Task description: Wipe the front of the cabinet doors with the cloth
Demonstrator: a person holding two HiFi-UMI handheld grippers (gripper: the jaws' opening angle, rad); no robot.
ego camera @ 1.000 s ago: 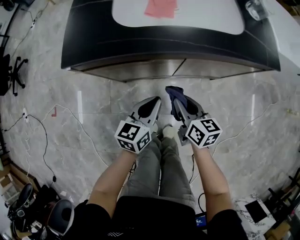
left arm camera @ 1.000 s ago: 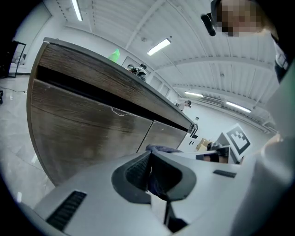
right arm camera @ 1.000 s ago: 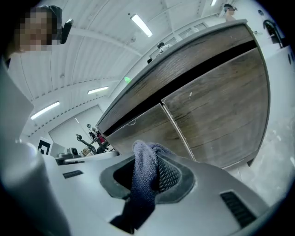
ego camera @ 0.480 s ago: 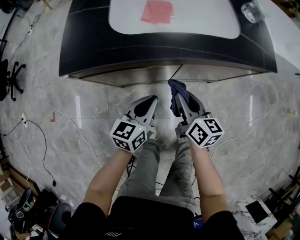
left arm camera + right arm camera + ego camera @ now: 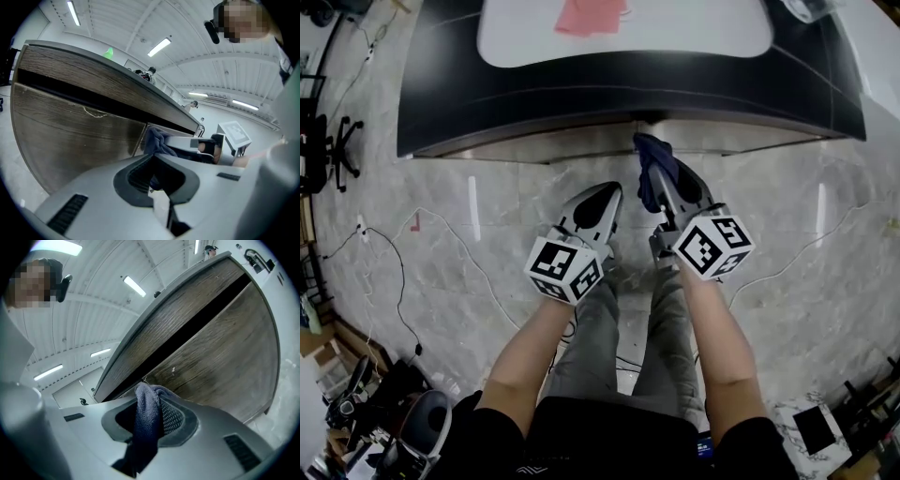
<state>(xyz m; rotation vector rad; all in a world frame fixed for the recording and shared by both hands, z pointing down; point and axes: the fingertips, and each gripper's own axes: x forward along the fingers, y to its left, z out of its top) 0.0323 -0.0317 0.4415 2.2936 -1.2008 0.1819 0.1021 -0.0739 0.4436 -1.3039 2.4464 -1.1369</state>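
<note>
The wood-grain cabinet doors [image 5: 544, 142] run under the black counter top, and they fill the left gripper view [image 5: 70, 136] and the right gripper view [image 5: 225, 357]. A dark blue cloth [image 5: 651, 171] is bunched in my right gripper [image 5: 664, 178], which is shut on it. The cloth's [image 5: 147, 423] top sits right by the seam between two doors; I cannot tell whether it touches. My left gripper [image 5: 602, 199] hangs shut and holds nothing, to the left of the cloth [image 5: 157, 140] and a little short of the doors.
A pink cloth [image 5: 589, 14] lies on the white counter inset, and a clear object [image 5: 811, 7] sits at the counter's far right. Cables [image 5: 384, 244] trail over the marble floor at left, near an office chair [image 5: 333, 150]. The person's legs [image 5: 619, 347] are below the grippers.
The person has moved closer to the cabinet. The right gripper has carried the cloth forward up to the door seam. The left gripper stays beside it, a little farther back.
</note>
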